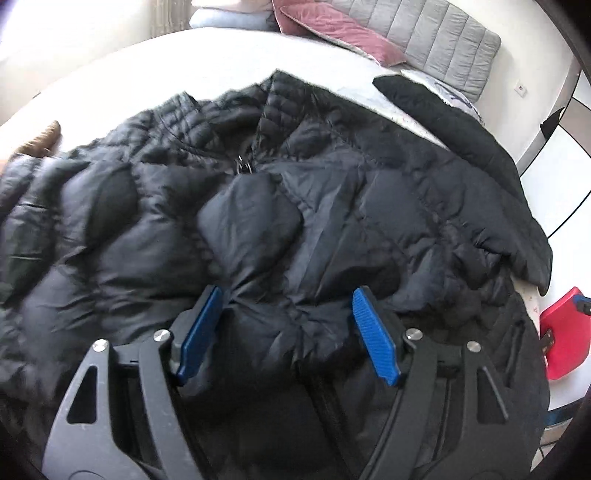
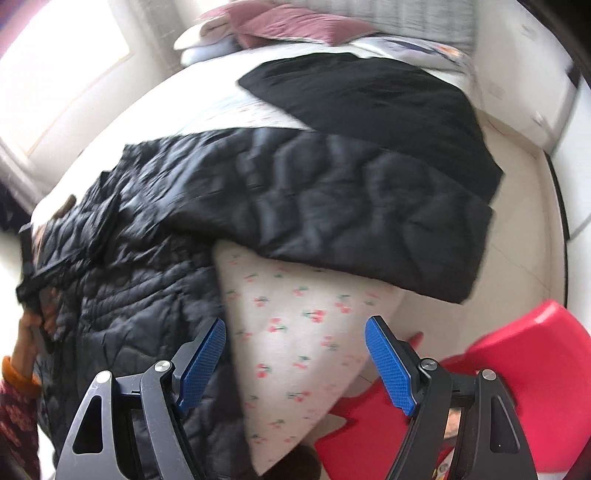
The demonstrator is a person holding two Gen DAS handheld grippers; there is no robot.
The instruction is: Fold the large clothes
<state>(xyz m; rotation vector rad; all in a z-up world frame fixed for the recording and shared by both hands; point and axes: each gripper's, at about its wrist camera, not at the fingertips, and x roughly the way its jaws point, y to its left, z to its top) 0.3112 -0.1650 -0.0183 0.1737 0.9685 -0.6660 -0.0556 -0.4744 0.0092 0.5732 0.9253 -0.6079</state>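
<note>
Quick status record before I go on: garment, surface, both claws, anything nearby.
garment: black puffer jacket spread front-up, zipper near the collar
sleeve: one sleeve stretched out across the bed corner
surface: bed with cherry-print sheet
left claw: open, over the jacket's lower front, gripping nothing
right claw: open, over the bare sheet, beside the jacket
other clothing: flat black garment beyond the sleeve
nearby: red stool by the bed; pink pillow at the head
</note>
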